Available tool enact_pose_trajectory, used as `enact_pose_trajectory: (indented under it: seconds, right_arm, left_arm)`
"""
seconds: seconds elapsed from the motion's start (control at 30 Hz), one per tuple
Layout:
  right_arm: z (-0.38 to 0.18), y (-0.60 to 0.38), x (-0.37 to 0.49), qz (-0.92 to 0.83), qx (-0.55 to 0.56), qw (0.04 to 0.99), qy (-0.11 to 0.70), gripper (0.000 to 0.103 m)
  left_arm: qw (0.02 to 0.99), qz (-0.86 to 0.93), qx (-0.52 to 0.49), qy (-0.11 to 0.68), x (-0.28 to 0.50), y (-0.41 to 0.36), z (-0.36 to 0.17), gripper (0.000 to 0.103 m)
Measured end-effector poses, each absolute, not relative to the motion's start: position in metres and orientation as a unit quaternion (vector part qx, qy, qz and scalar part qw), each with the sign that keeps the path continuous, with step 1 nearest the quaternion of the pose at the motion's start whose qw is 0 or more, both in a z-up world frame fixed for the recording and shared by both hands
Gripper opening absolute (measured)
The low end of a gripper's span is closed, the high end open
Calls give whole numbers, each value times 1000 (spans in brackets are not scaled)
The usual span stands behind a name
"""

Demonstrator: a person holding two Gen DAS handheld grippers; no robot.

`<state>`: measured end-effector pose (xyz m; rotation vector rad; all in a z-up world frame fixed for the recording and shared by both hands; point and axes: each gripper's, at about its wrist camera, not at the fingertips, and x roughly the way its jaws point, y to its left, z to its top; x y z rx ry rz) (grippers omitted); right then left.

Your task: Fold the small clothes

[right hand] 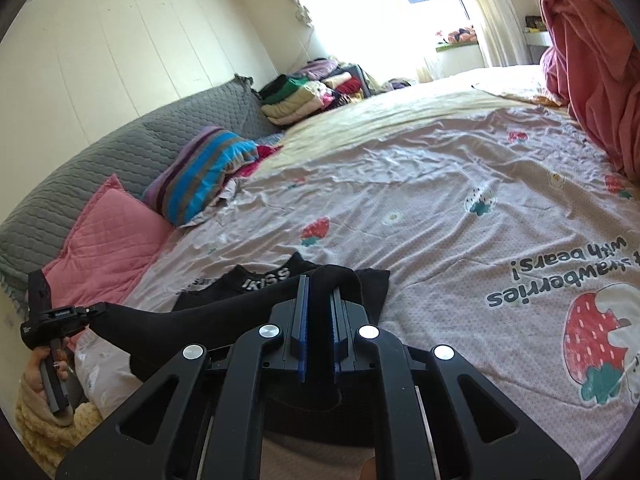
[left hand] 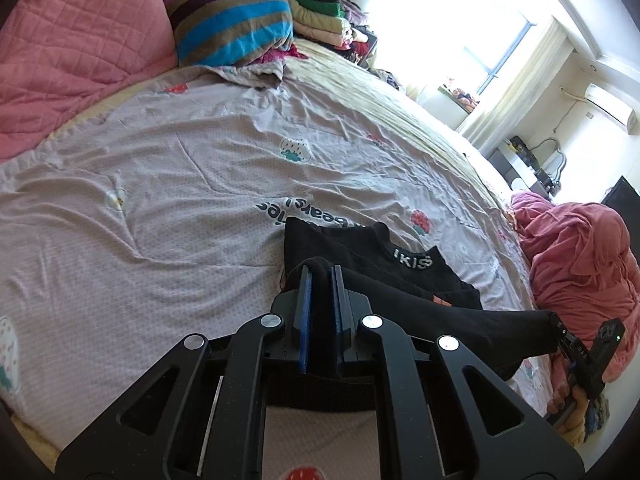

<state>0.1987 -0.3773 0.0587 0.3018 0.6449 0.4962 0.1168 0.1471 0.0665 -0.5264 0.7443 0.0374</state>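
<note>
Over the bed (left hand: 160, 168), left gripper (left hand: 320, 280) and right gripper (right hand: 320, 288) each clamp one end of the sock (left hand: 440, 320): light, limp, sags; grip ends.

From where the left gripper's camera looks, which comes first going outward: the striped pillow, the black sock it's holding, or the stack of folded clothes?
1. Black sock, pinched in the left gripper.
2. Striped pillow, at the bed's far end, left of centre.
3. Stack of folded clothes, just beyond the pillow, to its right.
</note>
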Motion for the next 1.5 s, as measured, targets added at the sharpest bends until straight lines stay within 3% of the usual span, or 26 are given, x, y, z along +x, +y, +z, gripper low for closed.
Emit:
enact_pose_trajectory:
  seconds: [0.57, 0.6, 0.63, 0.7, 0.9, 0.97, 1.03, 1.1, 1.5]
  right_arm:
    - [17, -362, 244, 220, 137, 892, 372, 11]
    - [16, -362, 243, 217, 138, 891, 373, 17]
    - [16, -363, 242, 212, 137, 893, 373, 34]
    - [19, -367, 234, 195, 130, 903, 360, 47]
    - [26, -359, 206, 212, 83, 913, 338, 46]
    - [27, -350, 193, 237, 53, 910, 337, 39]
    - [26, -341, 184, 245, 20, 908, 339, 25]
    - [22, -330, 176, 256, -13, 903, 345, 22]
    - [-33, -293, 209, 243, -71, 869, 425, 21]
  left_arm:
    - [889, 54, -243, 385, 153, 145, 32, 6]
    - [890, 55, -240, 384, 153, 144, 32, 11]
    - [892, 54, -236, 382, 151, 142, 34, 14]
    - [896, 58, -226, 379, 148, 140, 37, 21]
    - [912, 63, -197, 354, 126, 126, 51, 25]
    - [915, 65, -182, 353, 121, 118, 51, 25]
    - [916, 64, -169, 359, 116, 108, 46, 25]
    - [914, 65, -150, 371, 114, 99, 38, 25]
    - [896, 70, -64, 434, 143, 58, -12, 28]
